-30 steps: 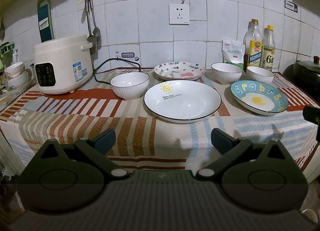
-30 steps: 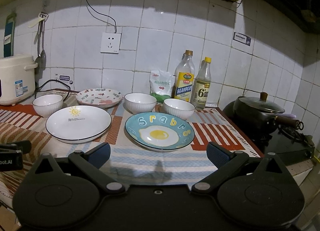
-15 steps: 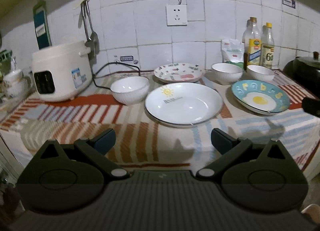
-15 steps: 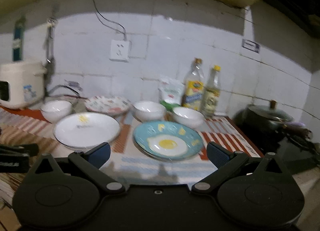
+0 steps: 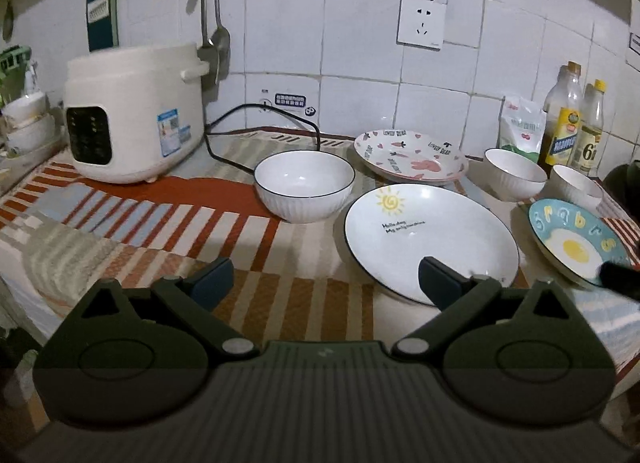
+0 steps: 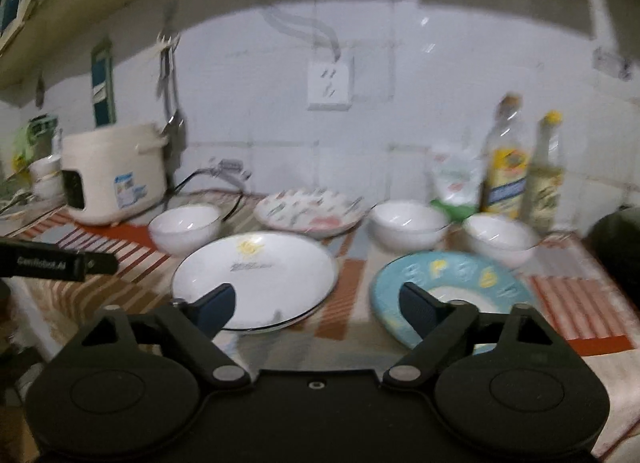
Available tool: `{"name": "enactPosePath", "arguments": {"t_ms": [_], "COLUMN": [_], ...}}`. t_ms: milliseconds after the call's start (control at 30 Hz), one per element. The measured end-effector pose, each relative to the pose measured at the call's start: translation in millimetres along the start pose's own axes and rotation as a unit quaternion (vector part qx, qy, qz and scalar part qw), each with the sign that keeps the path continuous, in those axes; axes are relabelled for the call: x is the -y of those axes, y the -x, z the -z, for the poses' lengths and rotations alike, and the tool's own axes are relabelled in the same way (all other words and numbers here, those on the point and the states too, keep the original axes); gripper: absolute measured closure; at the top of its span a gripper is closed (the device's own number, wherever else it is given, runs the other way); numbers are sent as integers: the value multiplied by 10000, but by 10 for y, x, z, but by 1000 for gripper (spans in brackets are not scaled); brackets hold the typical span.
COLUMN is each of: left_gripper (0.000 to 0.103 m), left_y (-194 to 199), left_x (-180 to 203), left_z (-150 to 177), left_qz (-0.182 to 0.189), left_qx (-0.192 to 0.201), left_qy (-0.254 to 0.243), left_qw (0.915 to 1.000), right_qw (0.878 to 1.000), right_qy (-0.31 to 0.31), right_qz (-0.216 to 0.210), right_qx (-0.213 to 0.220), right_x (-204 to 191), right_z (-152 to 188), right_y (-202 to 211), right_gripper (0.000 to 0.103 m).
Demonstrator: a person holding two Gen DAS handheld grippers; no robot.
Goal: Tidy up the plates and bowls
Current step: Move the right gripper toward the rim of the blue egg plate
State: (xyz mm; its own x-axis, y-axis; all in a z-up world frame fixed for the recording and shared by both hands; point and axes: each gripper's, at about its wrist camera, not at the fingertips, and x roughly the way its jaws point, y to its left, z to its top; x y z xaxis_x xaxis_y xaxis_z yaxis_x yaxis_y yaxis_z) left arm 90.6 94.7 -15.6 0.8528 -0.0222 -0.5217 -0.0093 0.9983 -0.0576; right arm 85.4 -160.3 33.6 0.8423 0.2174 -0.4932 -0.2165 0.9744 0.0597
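The left gripper [image 5: 322,279] is spread wide and empty, low over the striped cloth [image 5: 160,231], the white sun plate [image 5: 430,239] just ahead to its right, likely as a stack base. The right gripper [image 6: 316,305], jaws closing on nothing, faces the gap between that plate and the blue egg plate [image 6: 452,279]. 3 bowls sit beyond.

The whole right wrist view is smeared by motion, so the print on the two bottles [image 6: 524,167] at right and the lettering on the blue plate [image 6: 452,283] cannot be read. That plate's near rim is covered by a gripper finger. In the left wrist view a dark pot [image 5: 624,183] (only a sliver) is cut off at the right edge, and stacked bowls [image 5: 28,123] are cut off at left.
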Motion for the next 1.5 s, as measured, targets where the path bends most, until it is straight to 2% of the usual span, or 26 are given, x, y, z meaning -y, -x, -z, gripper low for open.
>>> {"name": "enactPosePath", "arguments": {"t_ms": [100, 133, 233, 333, 467, 567, 700, 767, 900, 967, 1167, 1500], "left_gripper": [12, 21, 27, 40, 50, 54, 58, 62, 68, 87, 87, 86], "left_y": [-199, -270, -502, -720, -941, -1006, -1131, -1216, -1326, -1320, -1298, -1127], "left_x": [22, 38, 76, 80, 77, 89, 103, 102, 76, 100, 168, 169], "left_z": [-12, -10, 7, 31, 49, 50, 8, -8, -38, -52, -37, 26], "left_qz": [99, 249, 398, 401, 487, 525, 408, 354, 411, 525, 471, 462], "left_qx": [-58, -45, -179, -342, -587, -595, -684, -788, -889, -893, -835, -818], "left_qy": [72, 49, 79, 143, 220, 210, 221, 218, 301, 255, 125, -34], "left_qw": [9999, 9997, 9990, 9985, 9968, 9966, 9966, 9960, 9947, 9943, 9953, 9956], "right_qw": [9990, 9985, 9955, 9935, 9930, 9919, 9875, 9858, 9850, 9851, 9831, 9849], "right_qy": [-198, -227, -430, -572, -636, -669, -1012, -1144, -1254, -1253, -1376, -1226], "right_qz": [-104, -149, -165, -109, -97, -136, -76, -137, -160, -204, -289, -263], "right_qx": [-374, -470, -833, -979, -995, -1075, -1208, -1225, -1171, -1164, -1173, -1194], "right_x": [46, 54, 79, 80, 78, 72, 188, 245, 323, 336, 374, 281], "right_z": [-1, 8, 66, 131, 127, 105, 76, 67, 45, 42, 53, 71], "right_y": [-355, -473, -757, -906, -1032, -1136, -1334, -1405, -1511, -1519, -1490, -1308], "right_gripper": [33, 36, 45, 49, 51, 55, 65, 77, 80, 80, 82, 82]}}
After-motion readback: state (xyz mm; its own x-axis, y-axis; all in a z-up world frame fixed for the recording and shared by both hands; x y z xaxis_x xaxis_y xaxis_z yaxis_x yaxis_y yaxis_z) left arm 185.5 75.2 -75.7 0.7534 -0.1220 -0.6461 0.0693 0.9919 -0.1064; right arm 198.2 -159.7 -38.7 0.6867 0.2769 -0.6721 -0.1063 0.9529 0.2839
